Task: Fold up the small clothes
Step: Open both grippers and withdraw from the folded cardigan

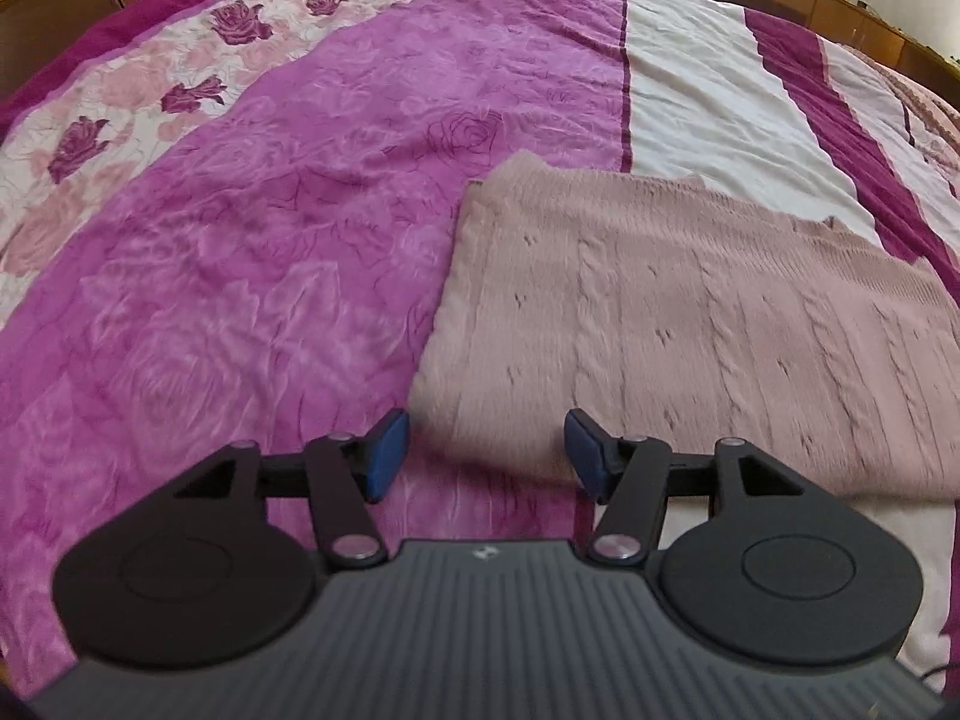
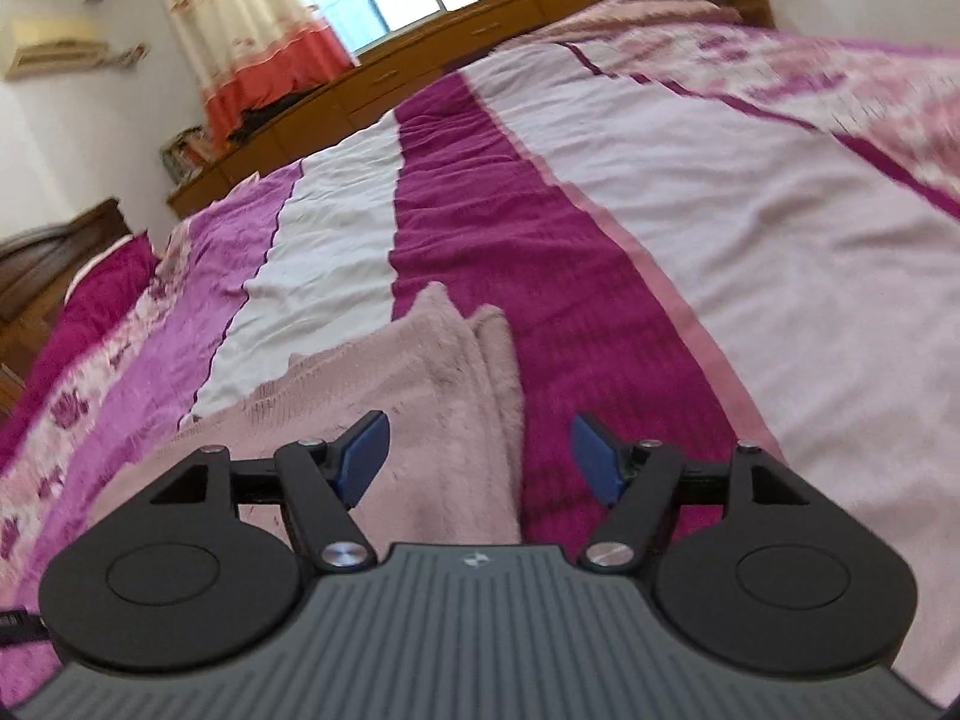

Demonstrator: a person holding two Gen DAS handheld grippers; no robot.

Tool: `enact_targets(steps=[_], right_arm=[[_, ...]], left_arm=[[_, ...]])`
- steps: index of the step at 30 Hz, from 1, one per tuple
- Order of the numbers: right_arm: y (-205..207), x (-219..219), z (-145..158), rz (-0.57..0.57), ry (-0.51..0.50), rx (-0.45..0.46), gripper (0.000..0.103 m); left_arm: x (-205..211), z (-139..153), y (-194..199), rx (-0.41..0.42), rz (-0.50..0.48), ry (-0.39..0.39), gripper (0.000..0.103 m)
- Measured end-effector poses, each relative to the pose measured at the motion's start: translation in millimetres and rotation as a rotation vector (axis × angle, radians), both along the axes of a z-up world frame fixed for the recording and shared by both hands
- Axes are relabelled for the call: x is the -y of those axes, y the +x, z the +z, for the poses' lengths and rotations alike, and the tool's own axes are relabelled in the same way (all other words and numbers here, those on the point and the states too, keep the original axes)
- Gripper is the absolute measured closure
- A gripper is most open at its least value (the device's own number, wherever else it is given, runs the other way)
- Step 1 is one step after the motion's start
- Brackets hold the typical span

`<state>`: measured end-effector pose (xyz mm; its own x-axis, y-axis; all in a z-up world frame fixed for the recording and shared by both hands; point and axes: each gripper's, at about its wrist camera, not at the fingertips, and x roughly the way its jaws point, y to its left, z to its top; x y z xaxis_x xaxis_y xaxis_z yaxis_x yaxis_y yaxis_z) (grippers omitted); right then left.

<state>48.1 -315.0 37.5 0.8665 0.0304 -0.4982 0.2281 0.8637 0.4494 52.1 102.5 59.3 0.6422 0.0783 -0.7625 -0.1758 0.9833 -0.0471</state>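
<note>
A pale pink cable-knit sweater [image 1: 690, 324] lies folded flat on the bed, its left edge straight. My left gripper [image 1: 486, 456] is open and empty, hovering just above the sweater's near left corner. In the right wrist view the sweater [image 2: 420, 384] shows its right side, with layered folded edges. My right gripper [image 2: 480, 459] is open and empty over that right edge, its left finger above the knit and its right finger above the bedspread.
The bed is covered by a bedspread [image 1: 270, 240] with purple, white and magenta stripes and rose prints. Wooden cabinets [image 2: 480, 30] run along the far side under a window with a curtain [image 2: 252, 30]. A dark headboard [image 2: 54, 264] stands at the left.
</note>
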Motion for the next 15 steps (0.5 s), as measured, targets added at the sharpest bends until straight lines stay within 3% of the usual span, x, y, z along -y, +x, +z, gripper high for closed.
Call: enact_targets(steps=[7,15], right_arm=[[-16.8,10.8,-8.5,-0.01,0.078,-0.015,0.029],[-16.7,3.6,-30.7,0.058,0.206,-0.063,0.029]], left_arm=[[20.5,5.4,-25.1,0.004,-0.018,0.013,0.044],[36.9,4.0,-37.9,-0.025,-0.038,0.022,0.044]])
